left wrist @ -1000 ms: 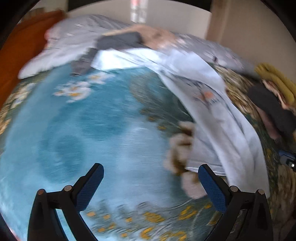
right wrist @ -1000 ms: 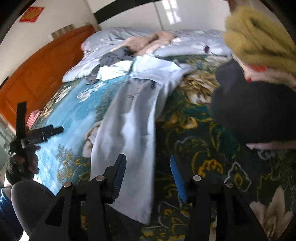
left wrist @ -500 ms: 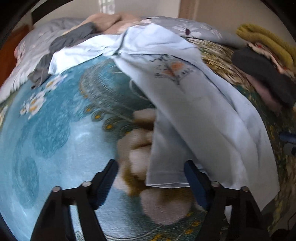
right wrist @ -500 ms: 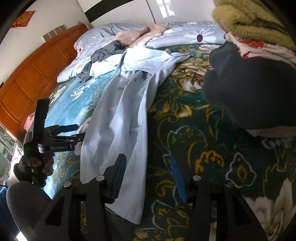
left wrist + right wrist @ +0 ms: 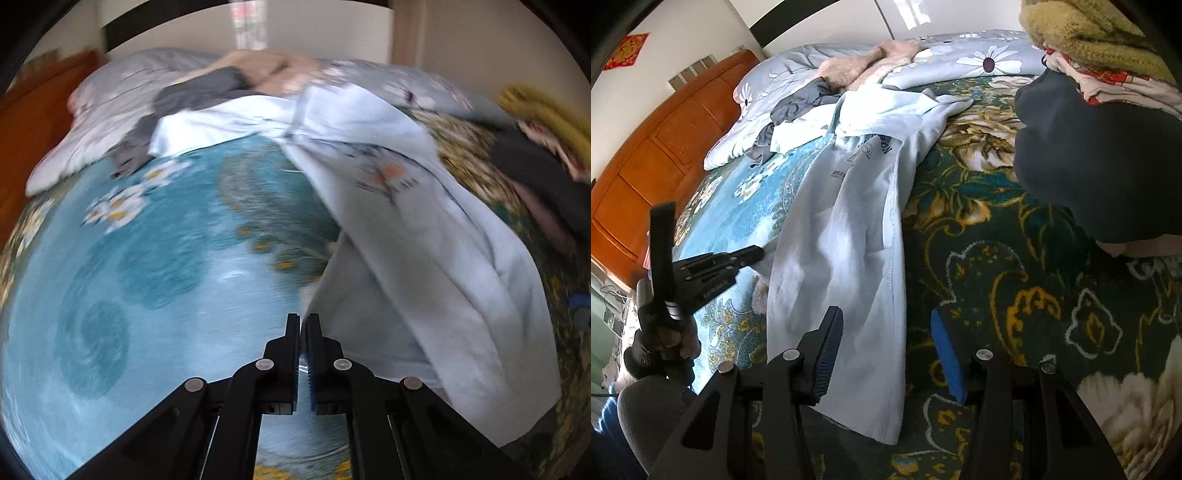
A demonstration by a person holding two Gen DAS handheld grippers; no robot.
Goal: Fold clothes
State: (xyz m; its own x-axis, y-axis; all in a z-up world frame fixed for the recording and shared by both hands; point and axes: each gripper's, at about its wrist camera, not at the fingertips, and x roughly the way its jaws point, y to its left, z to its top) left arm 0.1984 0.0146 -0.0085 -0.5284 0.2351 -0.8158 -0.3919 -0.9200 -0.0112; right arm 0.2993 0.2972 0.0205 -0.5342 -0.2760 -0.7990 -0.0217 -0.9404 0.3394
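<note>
So there's a pale blue shirt (image 5: 849,236) stretched out long across the bed, lying on a floral bedspread (image 5: 997,266) that's teal on one side and dark green on the other. The left gripper (image 5: 303,325) has its jaws pressed together right at the shirt's left edge; from the left wrist view it looks like a bit of the hem is pinched in there, but the blur makes that hard to confirm. The right gripper (image 5: 886,332) hangs over the near end of the shirt with its jaws spread, touching nothing. A pile of clothes (image 5: 1100,140) sits off to the right.
</note>
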